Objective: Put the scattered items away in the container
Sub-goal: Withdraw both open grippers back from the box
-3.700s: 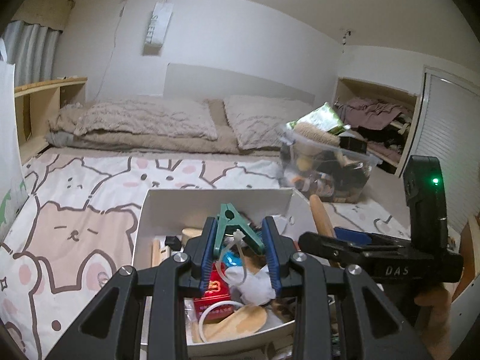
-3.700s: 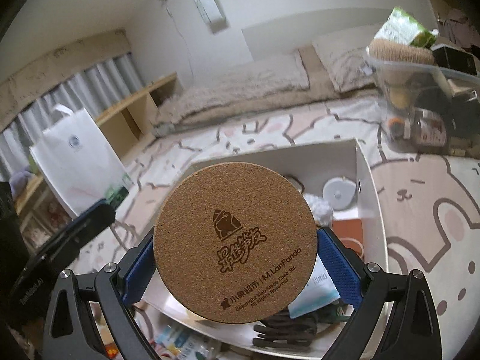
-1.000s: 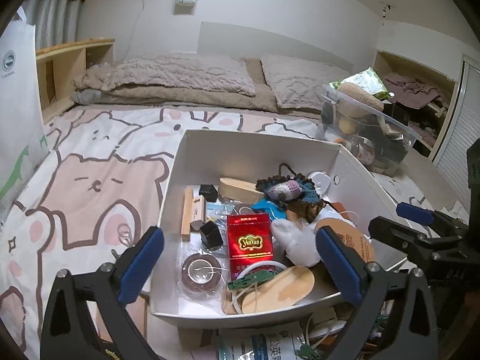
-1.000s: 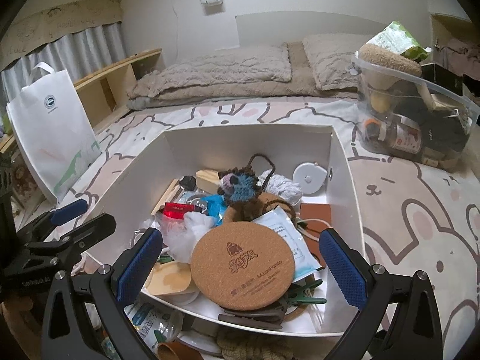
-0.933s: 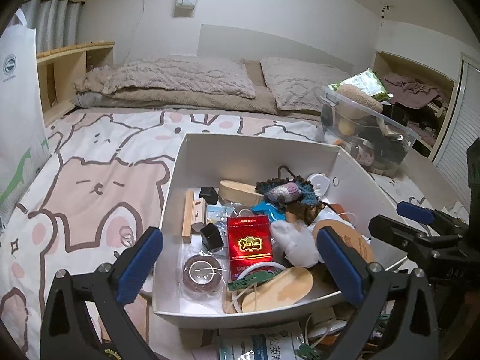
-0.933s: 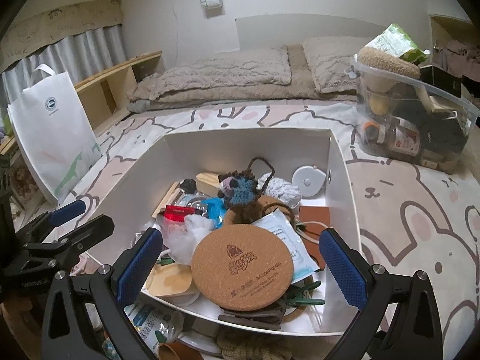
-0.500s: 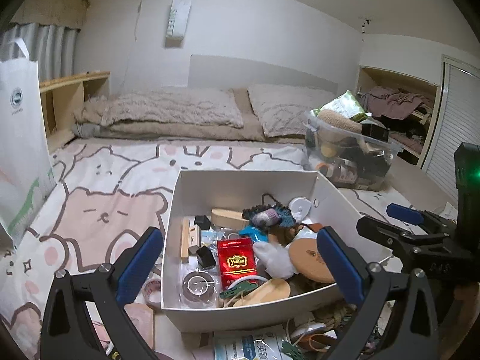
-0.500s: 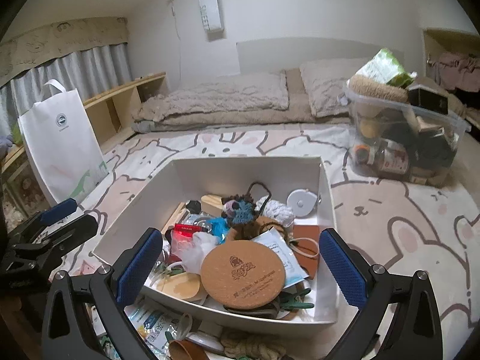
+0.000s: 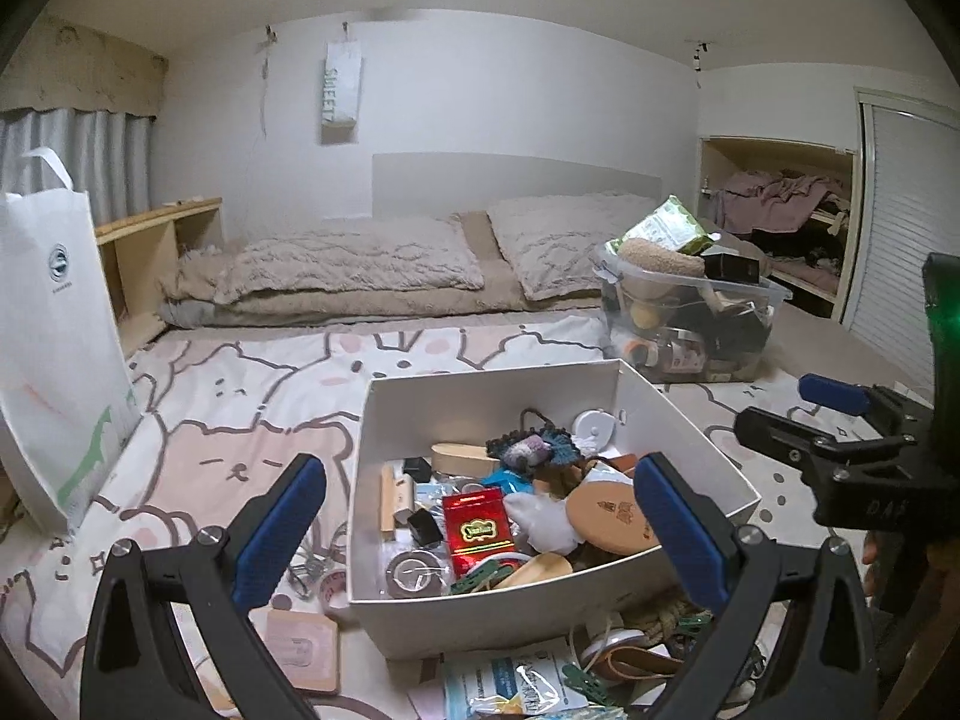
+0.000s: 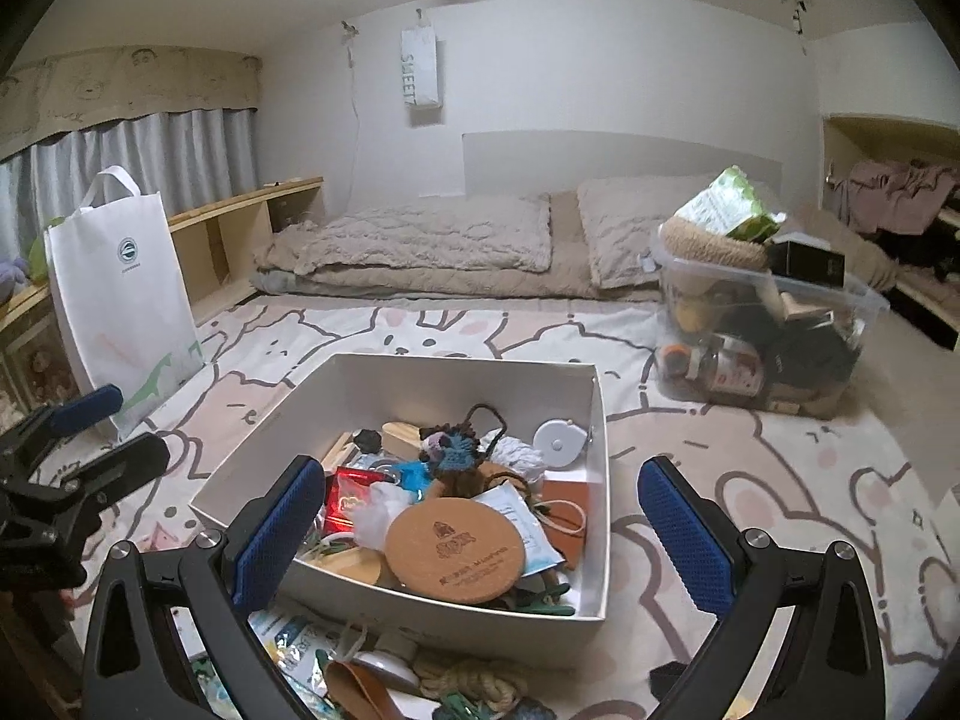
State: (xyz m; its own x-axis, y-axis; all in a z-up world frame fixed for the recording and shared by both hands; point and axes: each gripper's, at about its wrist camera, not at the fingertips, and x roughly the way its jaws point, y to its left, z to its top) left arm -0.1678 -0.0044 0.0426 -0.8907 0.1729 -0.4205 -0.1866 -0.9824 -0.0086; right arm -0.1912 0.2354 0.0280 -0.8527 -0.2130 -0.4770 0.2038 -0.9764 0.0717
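A white box (image 9: 420,612) (image 10: 600,420) sits on the bear-print bedspread, filled with several small items. A round cork coaster (image 10: 454,549) (image 9: 606,513) lies on top of the pile, beside a red packet (image 9: 478,531) (image 10: 345,501). My left gripper (image 9: 480,531) is open and empty, held high in front of the box. My right gripper (image 10: 480,531) is open and empty too, above the box's near edge. Loose items lie in front of the box: a plastic sachet (image 9: 516,681), green clips (image 10: 462,705), a coiled rope (image 10: 468,675), a wooden block (image 9: 300,648).
A white tote bag (image 9: 54,360) (image 10: 126,306) stands at the left. A clear bin (image 9: 690,324) (image 10: 762,336) full of things stands at the right. Pillows and a blanket (image 9: 360,270) lie at the far end. The other gripper shows at each view's edge.
Both grippers opened, dropping the clip and the coaster into the box, then rose and pulled back from it. The box now looks smaller and lower in both views.
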